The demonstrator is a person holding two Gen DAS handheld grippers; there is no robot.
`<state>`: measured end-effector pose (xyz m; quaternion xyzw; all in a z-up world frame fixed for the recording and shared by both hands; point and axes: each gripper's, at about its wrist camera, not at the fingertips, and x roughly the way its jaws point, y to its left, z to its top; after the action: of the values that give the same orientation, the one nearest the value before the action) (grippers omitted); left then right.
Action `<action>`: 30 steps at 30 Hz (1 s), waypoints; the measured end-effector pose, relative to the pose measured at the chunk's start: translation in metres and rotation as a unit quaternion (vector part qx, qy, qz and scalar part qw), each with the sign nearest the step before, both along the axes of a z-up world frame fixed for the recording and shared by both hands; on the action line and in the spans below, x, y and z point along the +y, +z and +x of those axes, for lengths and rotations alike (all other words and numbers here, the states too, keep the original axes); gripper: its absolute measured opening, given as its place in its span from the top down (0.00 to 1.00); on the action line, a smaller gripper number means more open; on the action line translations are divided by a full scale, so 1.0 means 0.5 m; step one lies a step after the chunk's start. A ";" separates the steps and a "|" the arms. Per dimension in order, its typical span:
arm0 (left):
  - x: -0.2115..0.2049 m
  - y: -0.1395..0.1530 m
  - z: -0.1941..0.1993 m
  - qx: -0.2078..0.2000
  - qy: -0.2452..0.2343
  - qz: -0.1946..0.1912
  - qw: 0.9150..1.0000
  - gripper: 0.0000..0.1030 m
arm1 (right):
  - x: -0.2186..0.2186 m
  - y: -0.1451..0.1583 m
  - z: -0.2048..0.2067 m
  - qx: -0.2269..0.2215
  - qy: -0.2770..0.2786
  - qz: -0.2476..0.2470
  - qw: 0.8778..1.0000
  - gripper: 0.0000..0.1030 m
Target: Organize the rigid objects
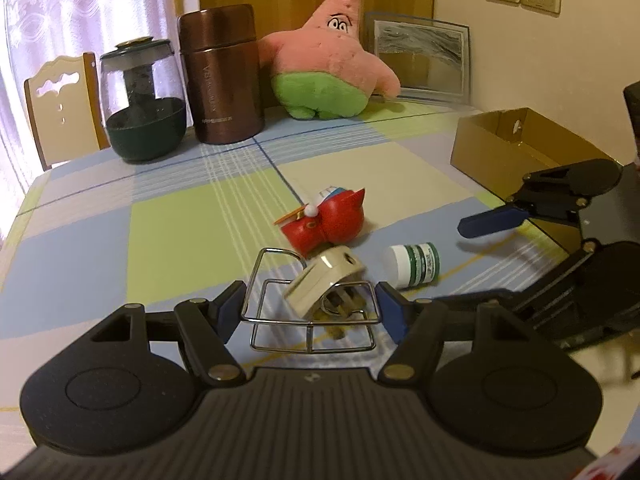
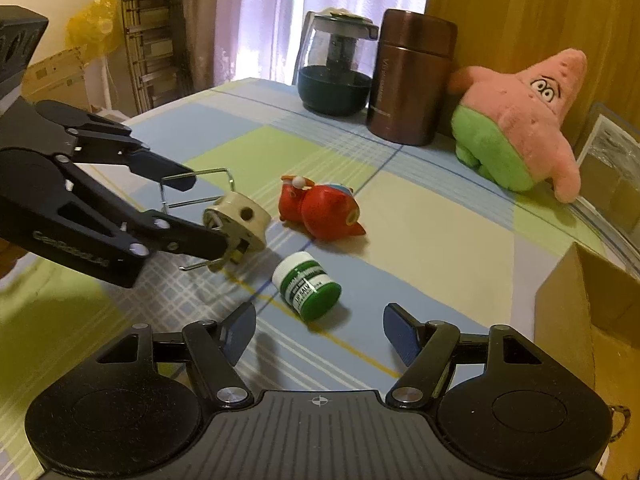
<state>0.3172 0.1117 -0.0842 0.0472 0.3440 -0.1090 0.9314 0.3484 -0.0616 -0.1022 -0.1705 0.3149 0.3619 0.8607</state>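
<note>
My left gripper (image 1: pixel 310 306) is shut on a chrome wire holder (image 1: pixel 310 322), its blue pads pressing on the holder's two sides. A beige plug adapter (image 1: pixel 324 284) lies tilted inside the holder. The right wrist view shows the left gripper (image 2: pixel 200 208) holding the wire holder (image 2: pixel 208 171) and the adapter (image 2: pixel 236 220) just above the table. A green-and-white bottle (image 2: pixel 308 286) lies on its side just ahead of my right gripper (image 2: pixel 320 326), which is open and holds nothing. A red toy figure (image 2: pixel 320 208) lies behind the bottle.
An open cardboard box (image 1: pixel 520 148) sits at the right edge of the checked tablecloth (image 1: pixel 160 220). Along the back stand a glass teapot (image 1: pixel 140 100), a brown flask (image 1: pixel 220 76), a pink star plush (image 1: pixel 328 56) and a framed picture (image 1: pixel 420 56). A chair (image 1: pixel 60 108) stands behind the table.
</note>
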 end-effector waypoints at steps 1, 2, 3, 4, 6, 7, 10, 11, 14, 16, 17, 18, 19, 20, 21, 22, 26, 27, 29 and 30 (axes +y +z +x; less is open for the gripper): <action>0.005 0.002 -0.004 -0.001 -0.001 -0.002 1.000 0.36 | 0.001 0.000 0.001 0.000 0.001 0.001 1.000 0.34; 0.012 0.003 -0.008 -0.003 0.002 -0.005 1.000 0.36 | 0.001 0.000 0.002 0.001 0.000 0.002 1.000 0.34; 0.018 0.004 -0.009 -0.003 0.008 -0.006 1.000 0.36 | 0.002 -0.001 0.003 0.002 0.000 0.002 1.000 0.34; 0.026 0.005 -0.010 -0.003 0.015 -0.011 1.000 0.36 | 0.002 -0.002 0.004 0.003 0.000 0.003 1.000 0.34; 0.039 0.006 -0.011 -0.001 0.024 -0.017 1.000 0.36 | 0.003 -0.002 0.005 0.004 0.000 0.003 1.000 0.34; 0.041 0.007 -0.013 -0.003 0.025 -0.012 1.000 0.36 | 0.004 -0.002 0.006 0.004 0.000 0.004 1.000 0.34; 0.047 0.012 -0.024 -0.001 0.023 -0.009 1.000 0.36 | 0.006 0.000 0.009 0.004 0.002 0.008 1.000 0.35; 0.049 0.014 -0.028 -0.001 0.022 -0.010 1.000 0.36 | 0.007 0.000 0.009 0.004 0.004 0.010 1.000 0.35; 0.053 0.016 -0.044 -0.001 0.020 0.000 1.000 0.36 | 0.016 -0.001 0.011 0.003 0.010 0.012 1.000 0.35; 0.056 0.015 -0.052 0.001 0.020 0.003 1.000 0.36 | 0.022 -0.003 0.014 0.002 0.013 0.013 1.000 0.36; 0.057 0.014 -0.055 0.002 0.021 0.004 1.000 0.36 | 0.024 -0.004 0.015 0.000 0.014 0.013 1.000 0.37; 0.058 0.013 -0.057 0.003 0.023 0.002 1.000 0.36 | 0.025 -0.004 0.017 0.000 0.015 0.014 1.000 0.38; 0.059 0.012 -0.058 0.003 0.023 0.001 1.000 0.36 | 0.027 -0.005 0.019 0.000 0.016 0.015 1.000 0.39; 0.058 0.011 -0.058 0.004 0.023 0.001 1.000 0.36 | 0.029 -0.007 0.021 0.000 0.018 0.015 1.000 0.40; 0.057 0.010 -0.058 0.004 0.023 0.000 1.000 0.36 | 0.032 -0.008 0.023 -0.001 0.020 0.014 1.000 0.41; 0.057 0.010 -0.056 0.004 0.023 -0.001 1.000 0.36 | 0.032 -0.010 0.025 -0.001 0.021 0.014 1.000 0.43; 0.052 0.005 -0.054 0.005 0.018 -0.003 1.000 0.36 | 0.034 -0.017 0.034 0.003 0.020 0.015 1.000 0.53; 0.051 0.004 -0.054 0.006 0.017 -0.003 1.000 0.36 | 0.034 -0.018 0.036 0.004 0.019 0.016 1.000 0.55; 0.048 0.002 -0.054 0.008 0.015 -0.003 1.000 0.36 | 0.034 -0.019 0.038 0.007 0.020 0.018 1.000 0.60; 0.046 0.001 -0.053 0.008 0.014 -0.003 1.000 0.36 | 0.034 -0.019 0.038 0.008 0.021 0.018 1.000 0.61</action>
<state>0.2905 0.1346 -0.0837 0.0392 0.3520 -0.0976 0.9301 0.3676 -0.0447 -0.1116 -0.1582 0.3114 0.3869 0.8534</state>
